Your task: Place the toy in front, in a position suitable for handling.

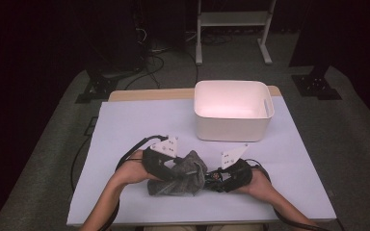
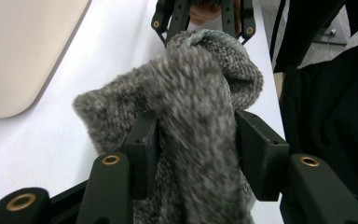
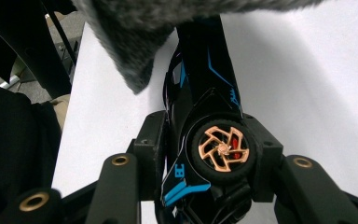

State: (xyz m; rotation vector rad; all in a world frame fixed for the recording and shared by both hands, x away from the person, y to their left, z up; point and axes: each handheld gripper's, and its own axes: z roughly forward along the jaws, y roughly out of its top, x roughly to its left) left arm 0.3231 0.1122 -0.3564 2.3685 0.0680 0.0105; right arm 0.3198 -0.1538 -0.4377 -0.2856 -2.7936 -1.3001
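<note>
The work in hand looks like getting a black toy car with blue stripes and copper-coloured wheels (image 3: pixel 200 140) into — or out of — a grey knitted woollen sock (image 1: pixel 185 173), near the front of the white-covered surface (image 1: pixel 125 125). The sock lies bunched between the two hands, and the car's far end runs under its edge.

The right tool (image 1: pixel 220 174) has its jaws partly closed on the car's body beside a wheel; the right gripper view shows both pads against the car's sides, so that grip appears firm. The left tool (image 1: pixel 169 168) stands partly open with a thick fold of sock between the jaws. In the left gripper view one pad sits against the knit while the other seems to stand a little off it, so I judge it is not squeezing the cloth.

To do this well, the left tool should catch only the sock's rim, not a whole bunch of fabric, so the mouth stays wide. The car should be kept in line with the sock's length and moved slowly — wheels can snag on loose knit. Both hands should stay low over the surface. The white plastic tub (image 1: pixel 233 110) stands well apart at the back, untouched.
</note>
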